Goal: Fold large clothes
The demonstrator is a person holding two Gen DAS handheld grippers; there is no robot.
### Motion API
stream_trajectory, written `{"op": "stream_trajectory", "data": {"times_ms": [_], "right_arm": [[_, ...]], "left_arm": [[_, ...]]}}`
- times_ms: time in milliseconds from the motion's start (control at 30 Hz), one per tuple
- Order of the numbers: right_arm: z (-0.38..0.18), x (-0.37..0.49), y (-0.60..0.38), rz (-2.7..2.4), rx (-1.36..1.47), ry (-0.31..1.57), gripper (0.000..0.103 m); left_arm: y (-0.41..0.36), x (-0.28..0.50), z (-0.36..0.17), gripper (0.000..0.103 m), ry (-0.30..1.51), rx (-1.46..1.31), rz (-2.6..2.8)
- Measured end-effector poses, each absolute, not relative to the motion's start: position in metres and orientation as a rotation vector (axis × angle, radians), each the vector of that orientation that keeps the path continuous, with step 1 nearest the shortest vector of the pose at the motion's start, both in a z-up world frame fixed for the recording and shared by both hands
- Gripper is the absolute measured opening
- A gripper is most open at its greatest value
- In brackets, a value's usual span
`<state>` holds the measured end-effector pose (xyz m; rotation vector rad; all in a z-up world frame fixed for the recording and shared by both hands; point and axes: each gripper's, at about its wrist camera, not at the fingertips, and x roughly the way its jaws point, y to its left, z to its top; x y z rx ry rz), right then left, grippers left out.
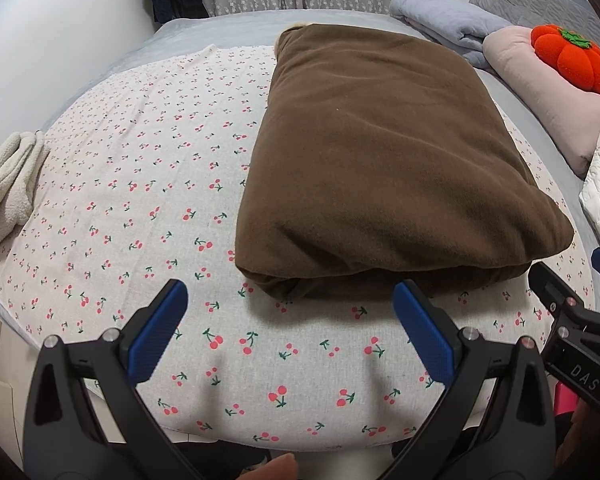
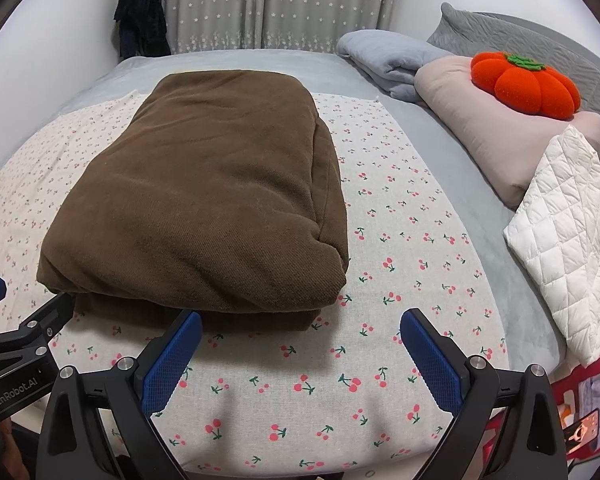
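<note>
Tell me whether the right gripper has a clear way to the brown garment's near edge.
Probably yes: the right gripper is open, and only bare cherry-print sheet lies before the folded brown garment.

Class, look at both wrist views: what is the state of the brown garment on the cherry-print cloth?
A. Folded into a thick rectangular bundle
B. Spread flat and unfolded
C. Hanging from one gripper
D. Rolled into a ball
A: the brown garment lies as a layered rectangular bundle on the cherry-print cloth, both grippers' jaws open and empty.
</note>
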<state>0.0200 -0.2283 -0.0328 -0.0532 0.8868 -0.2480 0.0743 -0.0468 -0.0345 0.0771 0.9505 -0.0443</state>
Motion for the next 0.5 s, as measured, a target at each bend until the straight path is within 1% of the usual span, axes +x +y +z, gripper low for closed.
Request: {"op": "stream_trajectory", "data": {"times_ms": [500], "right_arm": [[-0.0328, 0.0199, -0.2277, -0.249, -0.052, 0.887, 0.101]], "left_arm": [[-0.0471, 0.0742, -0.0352, 0.102, 0.952, 0.077, -0.045]]}}
